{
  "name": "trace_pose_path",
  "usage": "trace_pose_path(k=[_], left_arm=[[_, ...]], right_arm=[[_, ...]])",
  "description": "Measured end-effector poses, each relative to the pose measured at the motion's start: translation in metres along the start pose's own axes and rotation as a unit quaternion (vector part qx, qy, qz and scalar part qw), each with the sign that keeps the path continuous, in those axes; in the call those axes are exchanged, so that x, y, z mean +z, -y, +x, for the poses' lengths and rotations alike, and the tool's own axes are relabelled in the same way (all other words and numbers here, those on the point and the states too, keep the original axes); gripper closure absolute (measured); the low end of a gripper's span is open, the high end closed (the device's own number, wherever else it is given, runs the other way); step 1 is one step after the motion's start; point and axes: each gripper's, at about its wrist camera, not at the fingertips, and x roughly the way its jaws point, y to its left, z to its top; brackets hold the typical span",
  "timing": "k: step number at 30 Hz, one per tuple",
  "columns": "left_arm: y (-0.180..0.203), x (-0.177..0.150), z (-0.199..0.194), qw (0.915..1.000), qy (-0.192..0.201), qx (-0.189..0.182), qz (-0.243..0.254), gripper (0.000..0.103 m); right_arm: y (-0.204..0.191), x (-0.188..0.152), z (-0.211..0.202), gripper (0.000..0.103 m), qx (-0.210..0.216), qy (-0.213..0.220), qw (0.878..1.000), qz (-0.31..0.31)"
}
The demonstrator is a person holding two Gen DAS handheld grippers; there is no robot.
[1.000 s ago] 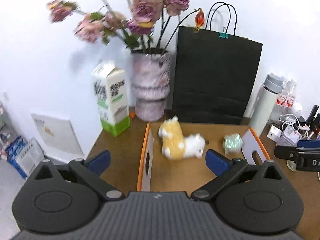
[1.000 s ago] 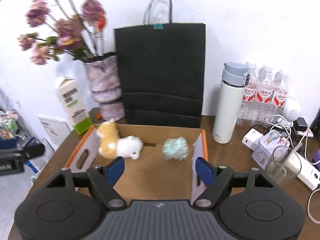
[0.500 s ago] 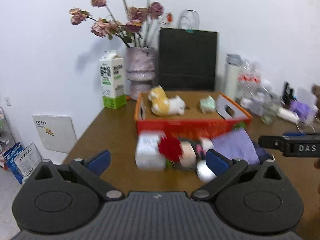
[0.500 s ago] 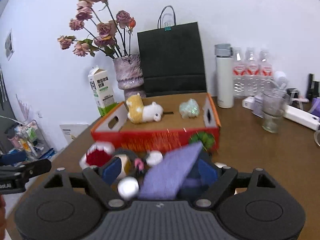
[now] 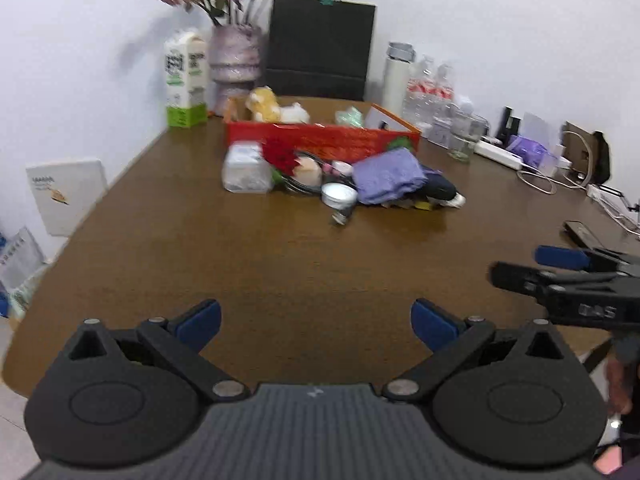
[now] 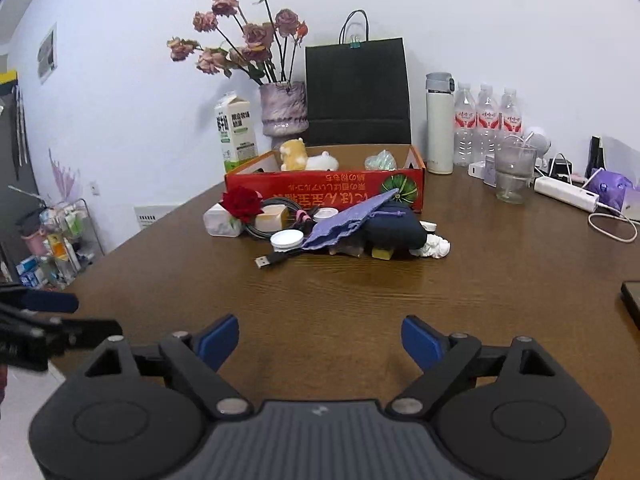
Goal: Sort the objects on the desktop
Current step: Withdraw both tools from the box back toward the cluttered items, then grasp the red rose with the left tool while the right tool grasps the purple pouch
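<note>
A shallow red cardboard box [image 6: 324, 188] stands mid-table with a yellow-and-white plush toy [image 6: 298, 156] and a pale green ball [image 6: 380, 160] inside. In front of it lies a pile: a white container [image 6: 222, 220], a red rose [image 6: 242, 202], a black cable with a USB plug [image 6: 266, 261], a white round lid [image 6: 286, 239], a purple cloth pouch [image 6: 346, 222] and a dark blue pouch [image 6: 396, 230]. My left gripper [image 5: 316, 322] hangs open over bare wood near the front edge. My right gripper [image 6: 320, 338] is also well short of the pile, its jaws opening with nothing between them.
Along the back wall stand a milk carton [image 6: 236, 136], a vase of dried roses [image 6: 284, 108], a black paper bag [image 6: 358, 92], a white flask [image 6: 439, 124] and water bottles [image 6: 486, 120]. A glass [image 6: 512, 174], power strip [image 6: 566, 194] and cables crowd the right side.
Both grippers have pulled back from over the box and sunk toward the table's near edge, so the pile and box now lie far ahead. The right jaws have spread wider.
</note>
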Motion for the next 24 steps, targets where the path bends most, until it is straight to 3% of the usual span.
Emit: trace_pose_path(k=[5,10,12,16,21,24], left_arm=[[-0.002,0.005,0.024,0.9976,0.014,0.067,-0.014,0.000],[-0.007,0.024,0.045,0.9971,0.038,0.064,-0.014,0.000],[-0.006,0.037,0.057,0.9959,0.057,0.071,-0.004,0.000],[-0.012,0.068,0.092,0.9939,0.082,0.074,0.007,0.000],[-0.015,0.106,0.141,0.9951,0.085,0.042,0.028,0.001],[-0.014,0.119,0.171,0.9957,0.074,0.042,0.038,0.003]], right_arm=[[-0.004,0.009,0.013,0.015,-0.003,0.018,1.000,-0.008],[-0.006,0.023,0.031,0.010,-0.027,0.039,0.998,-0.040],[-0.006,0.030,0.037,0.001,-0.053,0.067,0.995,-0.055],[-0.008,0.043,0.051,0.000,-0.082,0.119,0.985,-0.093],[0.008,0.073,0.098,0.001,-0.068,0.085,0.992,-0.069],[0.019,0.089,0.131,0.006,-0.065,0.052,0.996,-0.044]])
